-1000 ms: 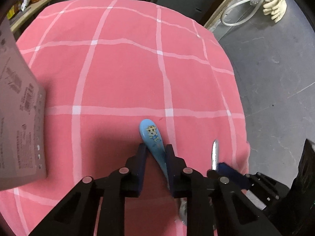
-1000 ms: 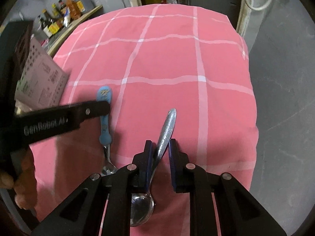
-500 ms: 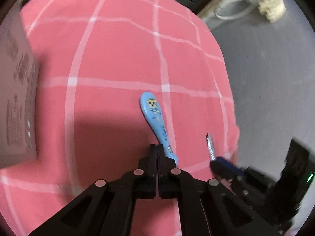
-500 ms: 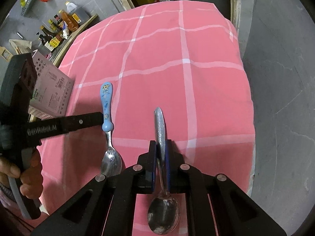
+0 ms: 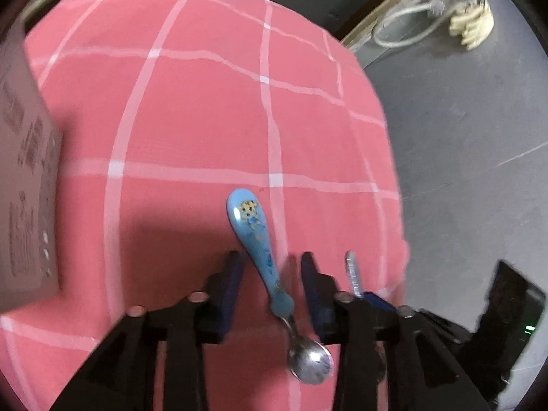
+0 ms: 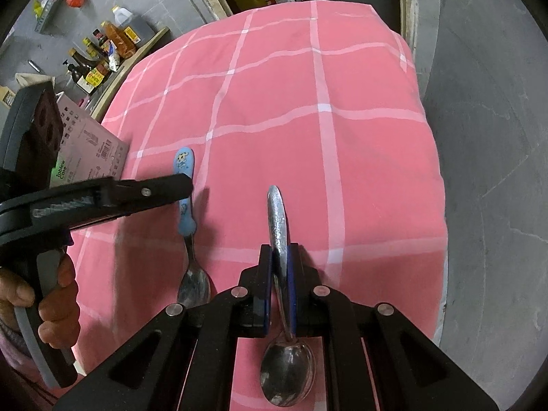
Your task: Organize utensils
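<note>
A blue-handled child's spoon (image 5: 255,239) lies on the pink checked tablecloth (image 5: 191,109), its steel bowl toward me; it also shows in the right wrist view (image 6: 186,205). My left gripper (image 5: 272,260) is open, its fingers on either side of the blue handle, not touching it. My right gripper (image 6: 280,257) is shut on an all-steel spoon (image 6: 278,226), gripped at the handle, bowl hanging near the camera. Its handle tip shows in the left wrist view (image 5: 352,272).
A pale cardboard box (image 5: 24,178) printed with text stands at the left of the table, also in the right wrist view (image 6: 92,150). Bottles (image 6: 102,51) stand on a shelf beyond. The table's right edge drops to grey floor (image 5: 479,157).
My left gripper was shut half a second ago and has opened around the blue spoon's handle. My right gripper has closed on the steel spoon and holds it.
</note>
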Demonstrator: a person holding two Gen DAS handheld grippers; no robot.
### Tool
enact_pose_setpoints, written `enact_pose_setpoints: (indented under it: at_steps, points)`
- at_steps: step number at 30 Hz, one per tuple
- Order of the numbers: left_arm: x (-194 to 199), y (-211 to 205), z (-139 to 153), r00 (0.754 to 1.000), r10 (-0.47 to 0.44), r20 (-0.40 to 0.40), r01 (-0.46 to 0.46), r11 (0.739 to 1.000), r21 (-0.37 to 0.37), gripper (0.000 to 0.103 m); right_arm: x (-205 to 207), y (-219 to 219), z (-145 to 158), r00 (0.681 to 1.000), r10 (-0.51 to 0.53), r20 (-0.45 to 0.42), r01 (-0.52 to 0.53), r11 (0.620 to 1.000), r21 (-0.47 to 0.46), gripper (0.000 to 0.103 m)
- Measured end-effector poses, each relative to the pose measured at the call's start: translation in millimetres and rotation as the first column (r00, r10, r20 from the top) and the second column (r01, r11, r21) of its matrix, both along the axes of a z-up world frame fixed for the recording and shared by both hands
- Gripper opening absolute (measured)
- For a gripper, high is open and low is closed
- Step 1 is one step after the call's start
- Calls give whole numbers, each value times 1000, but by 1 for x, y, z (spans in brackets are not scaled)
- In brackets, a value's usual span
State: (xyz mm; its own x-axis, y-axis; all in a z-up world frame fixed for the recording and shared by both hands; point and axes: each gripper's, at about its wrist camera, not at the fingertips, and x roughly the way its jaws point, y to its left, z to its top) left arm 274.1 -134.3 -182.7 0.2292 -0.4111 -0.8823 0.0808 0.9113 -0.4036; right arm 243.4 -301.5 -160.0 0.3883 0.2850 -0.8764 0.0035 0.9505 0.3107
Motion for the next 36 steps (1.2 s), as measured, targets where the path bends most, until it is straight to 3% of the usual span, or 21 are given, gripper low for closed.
enact_pose_setpoints:
  at_steps: [1,7,13,15,18,20,24,26,36]
  points:
    - [2,-3,0,1000,-8,4,7,999,38,15,1,1,0,1000,7,3,-7,1000,-8,8]
    - [6,-19,3,999,-47,9,45,992,120,15,2,7,3,999,42,17,-41,998,-57,8]
    - [6,-47,6,988,-155,24,142,950,278,17,5,8,6,997,82,-1,-81,991,-104,8]
    - [5,-48,6,987,-158,29,144,946,291,18,4,8,6,996,86,6,-85,991,-108,8]
    - [6,-36,6,992,-124,33,113,967,230,14,0,1,7,997,73,32,-71,995,-76,7]
    - [5,-18,4,997,-79,15,77,990,116,11,-3,-5,7,998,48,38,-47,998,-34,7]
    - [-7,-2,6,999,-44,33,43,999,25,11,-12,-15,11,998,7,67,-9,1000,19,6]
    - [-16,-1,7,998,-55,44,54,998,15,11,-17,-17,14,996,-1,84,-2,999,36,2]
    - [-43,-2,17,993,-83,88,81,997,19,10,-29,-14,11,995,-28,99,21,997,69,2]
